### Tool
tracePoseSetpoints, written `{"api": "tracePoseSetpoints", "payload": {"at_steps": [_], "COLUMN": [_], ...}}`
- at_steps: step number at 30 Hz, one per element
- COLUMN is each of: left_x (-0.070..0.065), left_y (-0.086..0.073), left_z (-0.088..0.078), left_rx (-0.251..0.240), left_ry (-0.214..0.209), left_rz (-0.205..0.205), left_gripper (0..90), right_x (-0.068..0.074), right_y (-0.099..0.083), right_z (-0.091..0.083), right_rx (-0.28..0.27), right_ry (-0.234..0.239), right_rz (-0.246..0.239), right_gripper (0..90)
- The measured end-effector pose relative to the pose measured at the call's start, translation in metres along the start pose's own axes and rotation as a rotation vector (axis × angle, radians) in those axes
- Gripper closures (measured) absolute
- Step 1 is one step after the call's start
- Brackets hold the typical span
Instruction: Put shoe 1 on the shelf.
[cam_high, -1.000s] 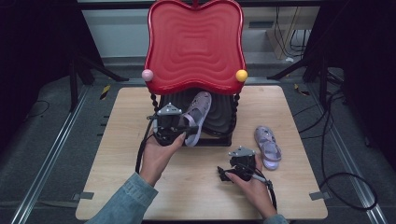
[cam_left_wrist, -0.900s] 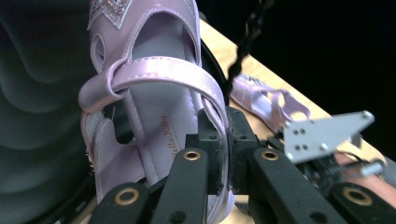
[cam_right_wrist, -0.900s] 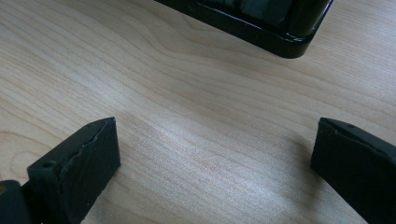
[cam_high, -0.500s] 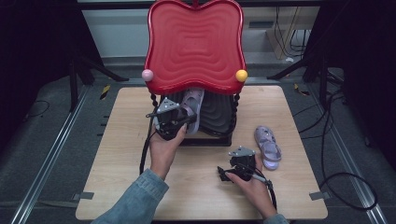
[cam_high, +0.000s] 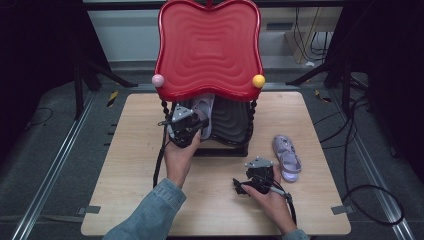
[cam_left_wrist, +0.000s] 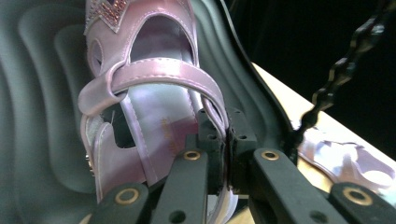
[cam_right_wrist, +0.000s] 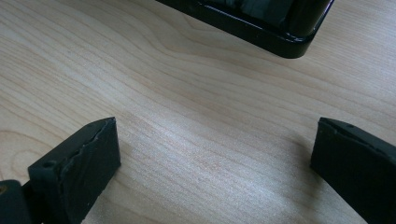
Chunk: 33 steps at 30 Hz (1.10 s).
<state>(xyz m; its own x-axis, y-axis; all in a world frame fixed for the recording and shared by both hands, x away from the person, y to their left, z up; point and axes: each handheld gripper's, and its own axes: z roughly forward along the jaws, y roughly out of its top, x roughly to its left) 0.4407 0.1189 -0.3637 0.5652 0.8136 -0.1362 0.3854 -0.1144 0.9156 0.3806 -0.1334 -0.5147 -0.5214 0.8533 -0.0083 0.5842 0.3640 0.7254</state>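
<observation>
Lilac sandal (cam_left_wrist: 140, 93), clamped at its side rim by my left gripper (cam_high: 200, 127), sits in the black tray (cam_high: 232, 122) under the red lid (cam_high: 207, 47), apparently touching the tray's ribs. My right gripper (cam_right_wrist: 210, 149) gapes empty over the table (cam_right_wrist: 187, 93); a second sandal (cam_high: 286, 156) lies right.

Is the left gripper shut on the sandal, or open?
Shut: the left gripper fingers pinch the pink sandal at its side edge, over the black ridged tray.

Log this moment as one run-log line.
left gripper: shut on sandal heel edge, over black tray | right gripper: open, empty, above table | second sandal: on table
</observation>
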Motion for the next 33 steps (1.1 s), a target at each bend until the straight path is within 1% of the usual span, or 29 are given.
{"api": "tracePoseSetpoints", "payload": {"at_steps": [1,3,4,5,6,8,9,12,13,14,15,16,18,22,28,30,31,33], "left_x": [0.0,0.003,0.006,0.006,0.01,0.012,0.012,0.015,0.015,0.018,0.018,0.019,0.022,0.023,0.022,0.023,0.023,0.021], "left_y": [0.0,-0.001,-0.001,-0.001,-0.002,-0.003,-0.003,-0.003,-0.003,-0.004,-0.004,-0.006,-0.007,-0.008,-0.008,-0.008,-0.008,-0.007], "left_z": [0.0,0.001,0.002,0.002,0.002,0.003,0.003,0.003,0.003,0.003,0.003,0.005,0.007,0.012,0.017,0.021,0.021,0.025], "left_rx": [0.0,-0.003,-0.003,-0.003,-0.002,0.005,0.005,0.003,0.003,0.004,0.004,0.009,0.011,0.018,0.017,0.019,0.019,0.025], "left_ry": [0.0,0.023,0.041,0.041,0.053,0.067,0.067,0.094,0.094,0.102,0.102,0.088,0.091,0.1,0.096,0.087,0.087,0.083], "left_rz": [0.0,0.001,-0.006,-0.006,-0.019,-0.02,-0.02,-0.009,-0.009,-0.01,-0.01,-0.034,-0.046,-0.048,-0.056,-0.074,-0.074,-0.062], "left_gripper": [86.5,86.5,86.5,86.5,86.5,86.5,86.5,86.5,86.5,86.5,86.5,86.5,86.5,86.4,86.5,86.5,86.4,86.4], "right_x": [0.0,0.0,0.0,0.0,0.0,0.0,0.0,-0.001,-0.001,-0.001,-0.001,-0.001,-0.001,-0.001,-0.001,-0.001,-0.001,-0.001], "right_y": [0.0,0.0,0.0,0.0,0.0,0.0,0.0,0.0,0.0,0.0,0.0,0.0,0.0,0.0,0.0,-0.001,-0.001,-0.001], "right_z": [0.0,0.0,0.0,0.0,0.0,0.0,0.0,0.0,0.0,0.0,0.0,0.0,0.0,0.0,-0.001,-0.001,-0.001,-0.001], "right_rx": [0.0,0.0,0.0,0.0,0.0,-0.001,-0.001,-0.001,-0.001,-0.001,-0.001,-0.001,0.0,0.0,0.0,0.0,-0.001,-0.001], "right_ry": [0.0,0.001,0.001,0.001,0.001,0.002,0.002,0.002,0.002,0.002,0.002,0.002,0.003,0.004,0.005,0.006,0.007,0.007], "right_rz": [0.0,-0.001,-0.003,-0.003,-0.003,-0.005,-0.005,-0.009,-0.008,-0.008,-0.008,-0.009,-0.005,-0.006,-0.006,-0.006,-0.007,-0.008], "right_gripper": [1.6,1.7,1.7,1.7,1.7,1.7,1.7,1.7,1.7,1.7,1.7,1.7,1.7,1.8,1.9,1.9,1.9,1.9]}}
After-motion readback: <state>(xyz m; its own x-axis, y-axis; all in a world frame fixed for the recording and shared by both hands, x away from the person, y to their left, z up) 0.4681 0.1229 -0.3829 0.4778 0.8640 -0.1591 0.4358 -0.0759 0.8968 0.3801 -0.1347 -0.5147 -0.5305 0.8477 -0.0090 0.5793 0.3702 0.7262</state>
